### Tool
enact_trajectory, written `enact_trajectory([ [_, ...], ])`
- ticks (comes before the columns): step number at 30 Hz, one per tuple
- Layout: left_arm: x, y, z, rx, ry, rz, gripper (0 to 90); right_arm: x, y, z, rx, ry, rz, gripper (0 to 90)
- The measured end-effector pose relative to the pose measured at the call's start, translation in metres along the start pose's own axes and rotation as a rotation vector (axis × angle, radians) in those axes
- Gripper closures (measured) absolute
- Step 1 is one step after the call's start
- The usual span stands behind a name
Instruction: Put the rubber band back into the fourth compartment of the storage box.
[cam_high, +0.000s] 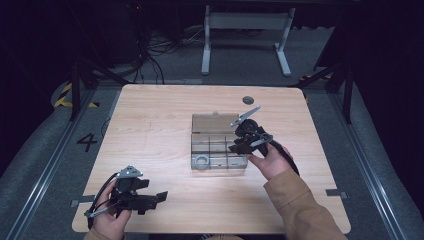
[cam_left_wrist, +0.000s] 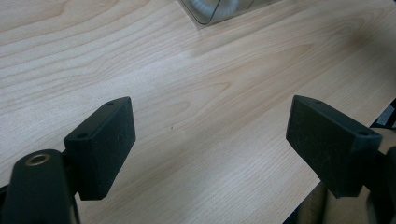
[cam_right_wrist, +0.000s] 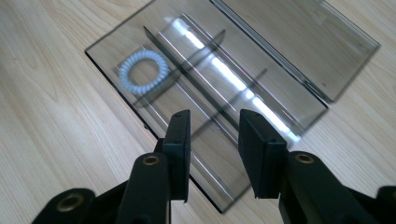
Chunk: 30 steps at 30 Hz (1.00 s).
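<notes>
A clear box (cam_high: 218, 141) sits mid-table (cam_high: 150, 130), lid folded open toward the far edge, dividers splitting it into compartments. A pale coil tie (cam_high: 202, 161) lies in the near-left corner compartment (in the right gripper view it sits at the far-left corner (cam_right_wrist: 143, 71)). The right gripper (cam_high: 237, 146) hovers over the box's right side, jaws partly spread with nothing between them; a divider and the box's near wall lie just under them. The left gripper (cam_high: 161, 197) rests near the table's near-left edge, well apart from the box, jaws spread wide over bare wood. A small dark disc (cam_high: 248, 100) lies beyond the box. Grey floor, cables and a white frame (cam_high: 245, 30) stand behind the table.
</notes>
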<state>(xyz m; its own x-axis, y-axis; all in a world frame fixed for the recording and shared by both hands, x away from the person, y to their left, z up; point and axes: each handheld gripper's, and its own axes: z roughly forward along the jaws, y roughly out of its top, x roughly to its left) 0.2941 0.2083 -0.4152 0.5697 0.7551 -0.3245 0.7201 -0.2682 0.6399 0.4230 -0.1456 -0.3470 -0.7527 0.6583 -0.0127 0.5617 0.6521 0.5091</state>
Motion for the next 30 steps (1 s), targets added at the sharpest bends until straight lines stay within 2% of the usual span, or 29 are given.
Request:
enact_trajectory([
  [5, 0.000, 0.001, 0.002, 0.010, 0.000, 0.001, 16.4, -0.013, -0.021, -0.016, -0.025, -0.032, 0.040, 62.5],
  [12, 0.001, 0.000, 0.001, 0.005, 0.001, -0.008, 16.3, -0.025, -0.041, -0.025, -0.027, -0.064, 0.065, 61.0],
  [15, 0.003, 0.000, 0.000, 0.001, 0.001, -0.014, 16.3, -0.033, -0.054, -0.031, -0.049, -0.064, 0.079, 59.0],
  [19, 0.007, 0.000, -0.004, -0.012, 0.009, -0.039, 16.3, -0.040, -0.067, -0.037, -0.053, -0.051, 0.072, 56.4],
  [20, 0.007, 0.000, -0.003, -0.015, 0.010, -0.040, 16.3, -0.044, -0.076, -0.041, -0.067, -0.053, 0.096, 56.1],
  [25, 0.005, 0.001, -0.002, -0.006, 0.009, -0.032, 16.4, -0.052, -0.093, -0.044, -0.074, -0.065, 0.119, 55.9],
  [28, 0.007, 0.001, -0.003, -0.009, 0.016, -0.048, 16.3, -0.056, -0.100, -0.044, -0.054, -0.089, 0.119, 56.1],
  [30, 0.008, 0.001, -0.003, -0.009, 0.019, -0.050, 16.4, -0.057, -0.104, -0.045, -0.062, -0.098, 0.110, 56.1],
])
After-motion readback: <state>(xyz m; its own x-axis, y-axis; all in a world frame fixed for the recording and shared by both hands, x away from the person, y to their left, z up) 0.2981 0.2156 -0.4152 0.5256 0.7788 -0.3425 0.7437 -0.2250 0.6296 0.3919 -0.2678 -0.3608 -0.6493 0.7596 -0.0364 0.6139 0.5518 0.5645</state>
